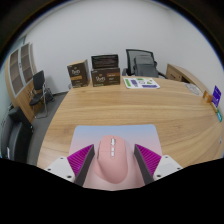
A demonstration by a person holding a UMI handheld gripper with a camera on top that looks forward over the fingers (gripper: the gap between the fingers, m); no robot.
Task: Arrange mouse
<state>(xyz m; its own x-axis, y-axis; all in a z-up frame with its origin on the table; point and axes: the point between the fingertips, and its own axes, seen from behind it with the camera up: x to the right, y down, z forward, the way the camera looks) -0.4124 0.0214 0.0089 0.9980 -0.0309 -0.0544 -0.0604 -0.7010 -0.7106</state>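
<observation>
Gripper view is filled mostly by a long wooden table (120,105) in an office room with white walls. A pale pink mouse (109,160) is seen between the two fingers, lying lengthwise on a light mouse mat (90,134) at the near end of the table. The gripper (110,162) is set close about the mouse, magenta pads (82,160) at either side of it; whether both pads actually press on it cannot be told. Further along the table, two brown cardboard boxes (105,76) are placed at the far edge, with a dark device on top of one. A smaller box (77,73) is beside them. Papers or flat packs (141,84) are laid near the far right side. A purple item (216,96) is seen at the right end. Black office chairs (38,92) are placed at the left side and one behind the far edge (141,63). A wooden cabinet (20,68) is set against the left wall.
</observation>
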